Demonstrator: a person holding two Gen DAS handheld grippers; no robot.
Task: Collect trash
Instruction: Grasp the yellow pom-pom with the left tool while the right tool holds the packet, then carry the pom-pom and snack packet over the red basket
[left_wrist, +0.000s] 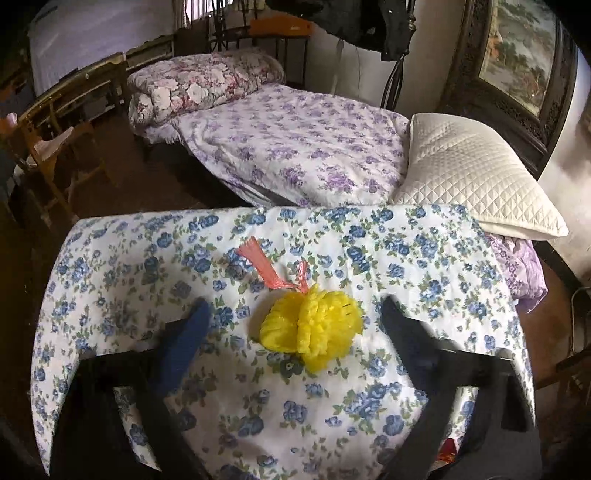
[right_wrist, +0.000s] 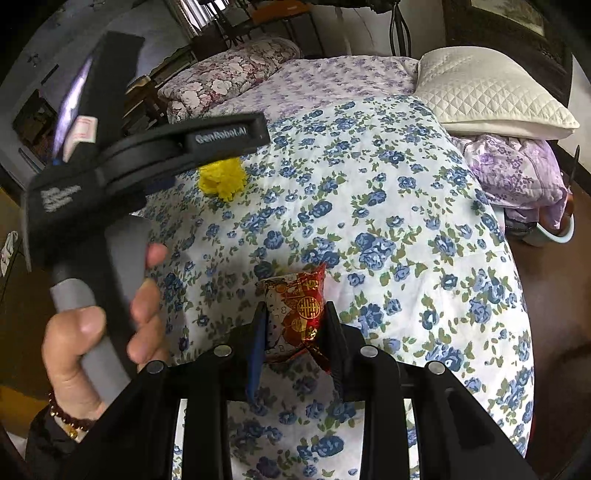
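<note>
The left gripper (left_wrist: 295, 325) hangs over the blue-flowered quilt (left_wrist: 424, 258), its jaws spread to either side of a crumpled yellow wrapper (left_wrist: 314, 330) without touching it; a pink plastic strip (left_wrist: 271, 271) lies just beyond the wrapper. The right gripper (right_wrist: 295, 332), nearer than the yellow wrapper on that quilt, pinches a shiny red-and-gold packet (right_wrist: 295, 310) between its jaws.
</note>
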